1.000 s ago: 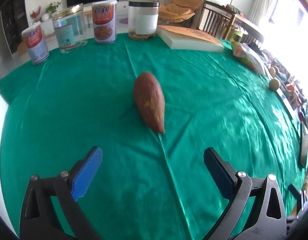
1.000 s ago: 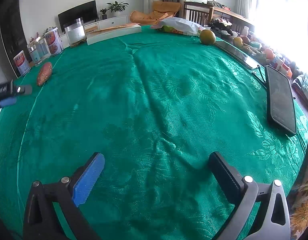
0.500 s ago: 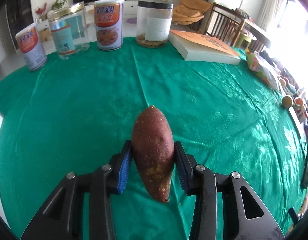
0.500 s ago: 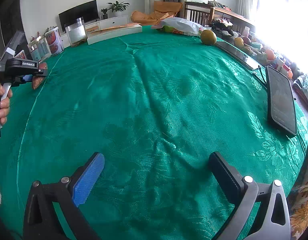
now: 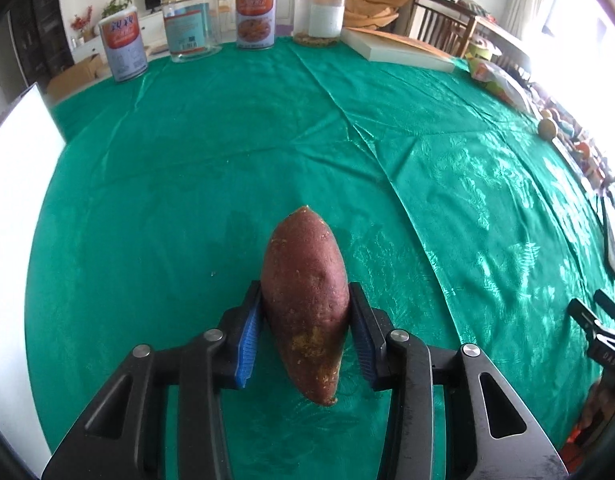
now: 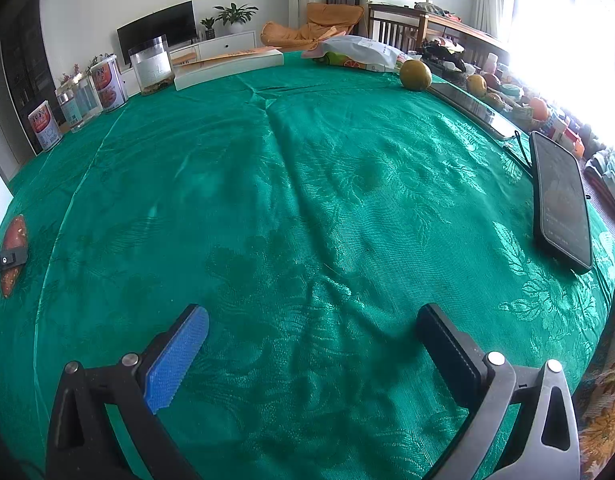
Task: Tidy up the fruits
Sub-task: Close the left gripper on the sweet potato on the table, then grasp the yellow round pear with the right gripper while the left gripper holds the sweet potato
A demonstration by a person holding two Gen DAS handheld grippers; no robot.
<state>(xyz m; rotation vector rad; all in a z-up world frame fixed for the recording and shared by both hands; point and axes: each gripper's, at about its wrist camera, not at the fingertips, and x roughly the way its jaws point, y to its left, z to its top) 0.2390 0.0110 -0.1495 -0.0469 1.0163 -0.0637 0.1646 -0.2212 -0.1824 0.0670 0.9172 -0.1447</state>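
Observation:
My left gripper [image 5: 305, 316] is shut on a reddish-brown sweet potato [image 5: 305, 280], held lengthwise between the blue pads, above the green tablecloth [image 5: 227, 152]. The sweet potato [image 6: 14, 236] also shows at the far left edge of the right wrist view, in the left gripper. My right gripper [image 6: 313, 344] is open and empty, low over the cloth. A yellow-green round fruit [image 6: 415, 75] sits at the table's far right; it shows small in the left wrist view [image 5: 547, 128]. More fruits [image 6: 477, 85] lie beyond it.
Cans and jars [image 5: 255, 14] line the far edge, beside a flat white box [image 5: 403, 50] and a snack bag [image 6: 359, 54]. A black phone [image 6: 563, 204] and a dark tablet [image 6: 473, 110] lie at the right. A white panel [image 5: 11, 220] stands at the left.
My left gripper moved up to the sweet potato, closed on it and lifted it back toward the table's near left. My right gripper stayed still and open.

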